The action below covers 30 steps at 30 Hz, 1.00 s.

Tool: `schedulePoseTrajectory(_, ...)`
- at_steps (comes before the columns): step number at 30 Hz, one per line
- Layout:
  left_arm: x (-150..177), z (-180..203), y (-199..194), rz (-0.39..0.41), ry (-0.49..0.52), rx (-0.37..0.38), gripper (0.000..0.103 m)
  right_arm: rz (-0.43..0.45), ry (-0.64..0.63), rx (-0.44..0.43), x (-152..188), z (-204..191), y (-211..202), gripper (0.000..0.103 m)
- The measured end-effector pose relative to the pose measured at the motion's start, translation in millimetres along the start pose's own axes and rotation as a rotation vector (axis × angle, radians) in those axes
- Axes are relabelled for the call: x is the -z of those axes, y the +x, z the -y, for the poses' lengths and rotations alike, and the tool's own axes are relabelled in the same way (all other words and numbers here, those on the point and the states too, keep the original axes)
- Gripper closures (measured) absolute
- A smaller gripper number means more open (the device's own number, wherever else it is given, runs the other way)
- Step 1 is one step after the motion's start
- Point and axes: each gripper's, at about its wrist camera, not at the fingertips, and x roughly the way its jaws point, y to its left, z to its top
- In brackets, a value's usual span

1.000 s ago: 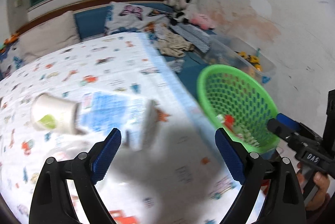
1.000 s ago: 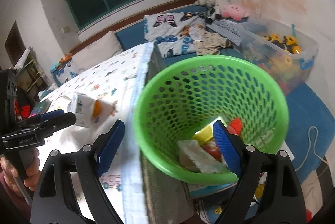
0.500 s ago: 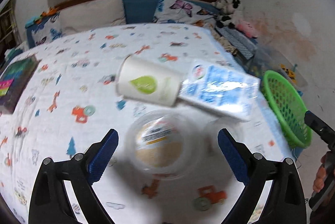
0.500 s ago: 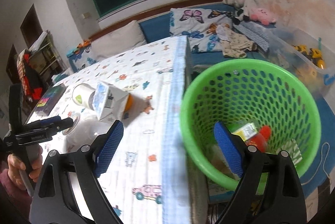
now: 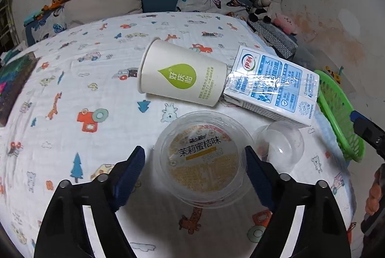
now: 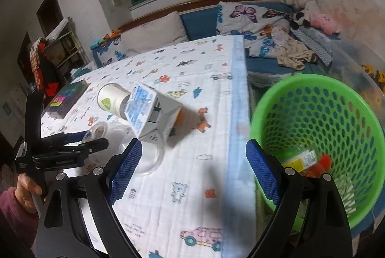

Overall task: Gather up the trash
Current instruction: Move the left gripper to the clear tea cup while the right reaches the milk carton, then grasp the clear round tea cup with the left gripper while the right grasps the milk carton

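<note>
In the left wrist view my left gripper (image 5: 195, 161) is open, its blue pads on either side of a clear plastic tub with a printed lid (image 5: 202, 159), not closed on it. Beyond lie a white paper cup (image 5: 182, 76) on its side, a blue-and-white milk carton (image 5: 272, 87) and a clear dome lid (image 5: 281, 144). The green basket (image 5: 336, 113) stands past the table's right edge. In the right wrist view my right gripper (image 6: 192, 171) is open and empty over the table edge, beside the green basket (image 6: 320, 120), which holds wrappers. The left gripper (image 6: 72, 147), cup (image 6: 110, 99) and carton (image 6: 149, 111) show there too.
The table wears a white cartoon-print cloth (image 5: 96, 89). A dark book (image 6: 68, 96) lies at its far left. Behind are a blue sofa with butterfly cushions (image 6: 243, 17), plush toys (image 6: 303, 5) and a clear toy bin (image 6: 361, 70) against the wall.
My left gripper has swung left from the basket and come down around the clear tub. My right gripper has swung left, so the basket now sits to its right.
</note>
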Motion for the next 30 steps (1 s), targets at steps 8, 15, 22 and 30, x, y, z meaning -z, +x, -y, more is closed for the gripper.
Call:
schedulePoseTrajectory(8,0.6,4.6,-3.8,0.019,0.029,0.009,0.037,-0.038,-0.051,-0.061,-7.9,-19.0,23.4,0.015)
schedulePoseTrajectory(15,-1.2,5.6,-20.8,0.06,0.038,0.02,0.037,-0.074,0.006,-0.148,-27.1,-20.2,52.0,0.015)
schedulePoseTrajectory(22,-2.2,-0.6,-32.4,0.081,0.03,0.025,0.037,-0.127,0.097,-0.217,-43.4,-11.9,84.5,0.015)
schedulePoseTrajectory(30,-0.1,-5.7,-31.5,0.075,0.021,0.026,0.037,-0.164,0.126,-0.257,-46.1,-13.0,99.6,0.038)
